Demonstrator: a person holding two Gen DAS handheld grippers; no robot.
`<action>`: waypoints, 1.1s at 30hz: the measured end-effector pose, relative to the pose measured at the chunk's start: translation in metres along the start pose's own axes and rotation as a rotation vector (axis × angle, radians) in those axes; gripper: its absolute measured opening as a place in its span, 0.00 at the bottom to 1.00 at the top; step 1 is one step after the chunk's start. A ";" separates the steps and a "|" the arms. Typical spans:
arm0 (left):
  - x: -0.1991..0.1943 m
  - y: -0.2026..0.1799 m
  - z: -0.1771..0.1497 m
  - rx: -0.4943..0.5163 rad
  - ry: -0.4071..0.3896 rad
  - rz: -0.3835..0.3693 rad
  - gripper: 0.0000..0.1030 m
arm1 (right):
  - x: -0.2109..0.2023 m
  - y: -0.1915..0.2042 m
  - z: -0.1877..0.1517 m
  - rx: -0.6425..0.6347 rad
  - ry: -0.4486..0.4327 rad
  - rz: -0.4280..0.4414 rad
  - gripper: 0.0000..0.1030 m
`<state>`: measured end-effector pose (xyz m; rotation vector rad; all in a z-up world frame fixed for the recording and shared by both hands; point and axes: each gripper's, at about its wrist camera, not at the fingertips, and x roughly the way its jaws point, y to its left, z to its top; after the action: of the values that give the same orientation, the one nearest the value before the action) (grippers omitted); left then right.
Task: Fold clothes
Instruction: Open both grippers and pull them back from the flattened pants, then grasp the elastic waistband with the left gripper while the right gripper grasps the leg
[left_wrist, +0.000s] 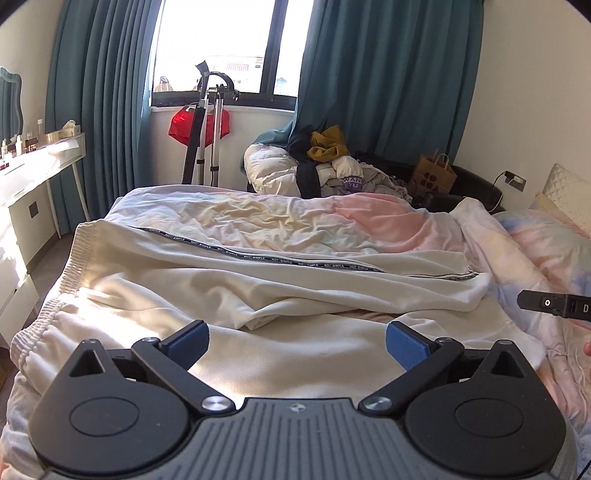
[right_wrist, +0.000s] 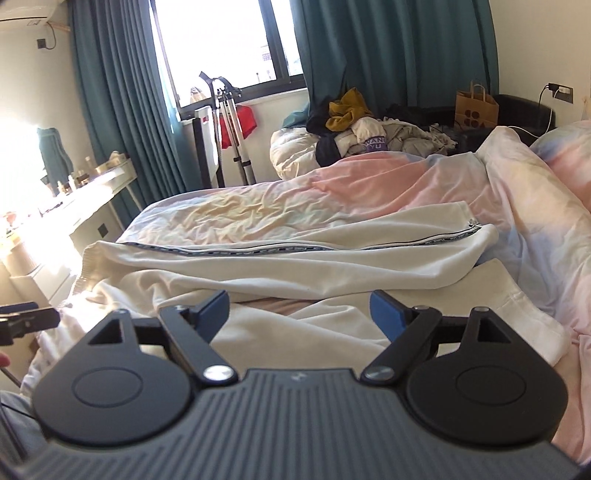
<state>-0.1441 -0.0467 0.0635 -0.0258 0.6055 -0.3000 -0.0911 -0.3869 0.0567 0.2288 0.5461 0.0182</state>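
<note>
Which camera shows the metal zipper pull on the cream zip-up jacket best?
The right wrist view: the metal zipper pull glints clearly at the end of the cream zip-up jacket's dark zipper tape. The left wrist view shows that tape's end, but no pull can be made out there.

The lettering along the white garment's (left_wrist: 258, 291) zipper tape (left_wrist: 295, 263) was too small to read. Its near hem vanished behind the left gripper (left_wrist: 297, 341). Sun glare washed out the table (right_wrist: 74, 199).
</note>
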 end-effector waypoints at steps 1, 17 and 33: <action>-0.004 -0.001 -0.003 -0.002 0.004 0.002 1.00 | -0.004 0.005 -0.004 -0.006 -0.001 0.005 0.82; -0.007 0.217 -0.029 -0.658 0.064 0.207 0.98 | -0.002 -0.099 -0.021 0.348 -0.030 -0.142 0.82; 0.070 0.329 -0.083 -1.207 0.184 0.130 0.81 | 0.040 -0.269 -0.130 1.123 0.038 -0.280 0.84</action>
<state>-0.0478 0.2529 -0.0807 -1.1237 0.8930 0.2277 -0.1356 -0.6181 -0.1311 1.2436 0.5751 -0.5712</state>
